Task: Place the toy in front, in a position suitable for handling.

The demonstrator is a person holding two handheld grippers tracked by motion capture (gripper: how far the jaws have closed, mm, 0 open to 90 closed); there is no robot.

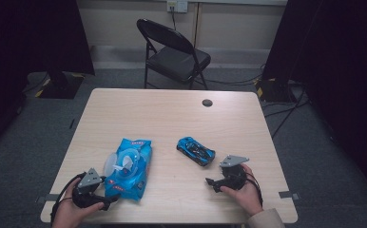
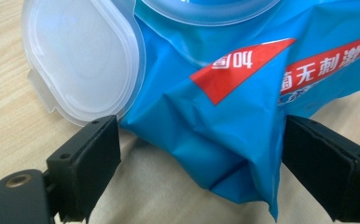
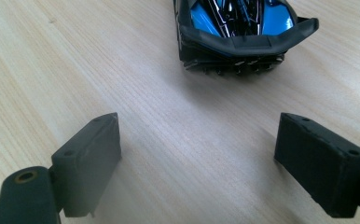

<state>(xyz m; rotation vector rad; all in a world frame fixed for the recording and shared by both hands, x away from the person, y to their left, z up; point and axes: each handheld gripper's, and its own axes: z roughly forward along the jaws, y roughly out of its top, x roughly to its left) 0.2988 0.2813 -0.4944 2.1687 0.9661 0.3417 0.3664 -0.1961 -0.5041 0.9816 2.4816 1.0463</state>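
My left gripper (image 1: 106,198) sits at the near left edge of the light wooden table (image 1: 172,118), its jaws spread wide on either side of the near corner of a crinkled blue plastic pack of wet wipes with red and white labels (image 1: 129,167); in the left gripper view the blue film (image 2: 225,126) lies between the two black pads without either one pressing it. The pack's translucent white flip lid (image 2: 82,58) stands open, hinged off to the side of the pack. My right gripper (image 1: 212,182) rests low over the table near the right edge, released and holding nothing. Just ahead of it, apart from the jaws, stands a small blue and black toy sports car (image 3: 243,28), its tail towards me.
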